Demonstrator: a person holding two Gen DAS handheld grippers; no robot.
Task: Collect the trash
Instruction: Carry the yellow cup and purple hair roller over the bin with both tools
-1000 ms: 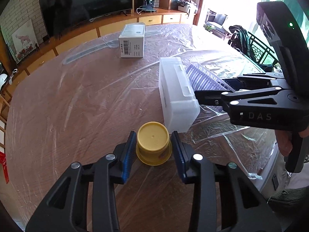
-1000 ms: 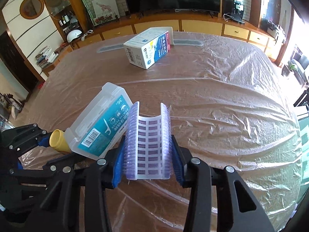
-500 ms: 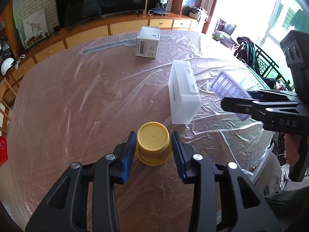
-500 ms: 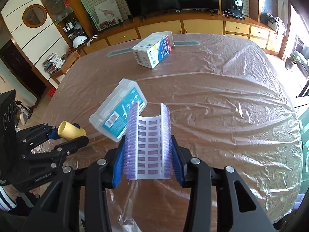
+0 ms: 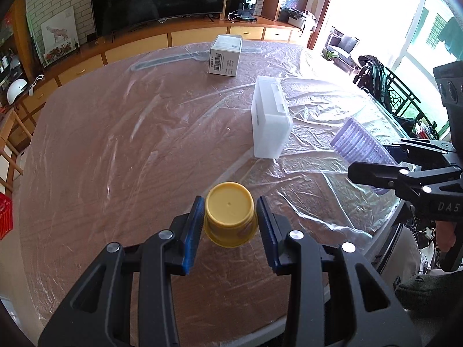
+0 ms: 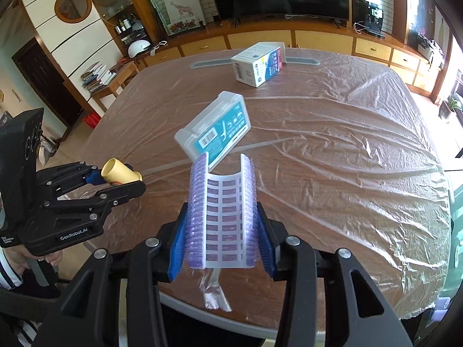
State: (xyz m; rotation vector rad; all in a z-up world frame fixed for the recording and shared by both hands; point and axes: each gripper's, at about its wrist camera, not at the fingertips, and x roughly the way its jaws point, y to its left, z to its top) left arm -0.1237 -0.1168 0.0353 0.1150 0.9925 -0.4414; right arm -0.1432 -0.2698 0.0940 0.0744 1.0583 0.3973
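On left tool [image 6: 124, 179], "GenRobot.AI", right tool [image 5: 373, 170], "DAS"

Both grippers are black plastic with silver screws and blue pads [image 5: 192, 232]. The left gripper [image 6: 127, 177] reads "GenRobot.AI"; a striped sleeve [image 6: 7, 271] shows lower left.

Yellow cup [image 5: 230, 213], purple tray [image 6: 222, 211], both aloft

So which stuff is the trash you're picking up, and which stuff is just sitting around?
Trash being collected:
- yellow cup, held in the left claw
- purple tray, held in the right claw

Just lying on the table:
- clear plastic case
- white cardboard box
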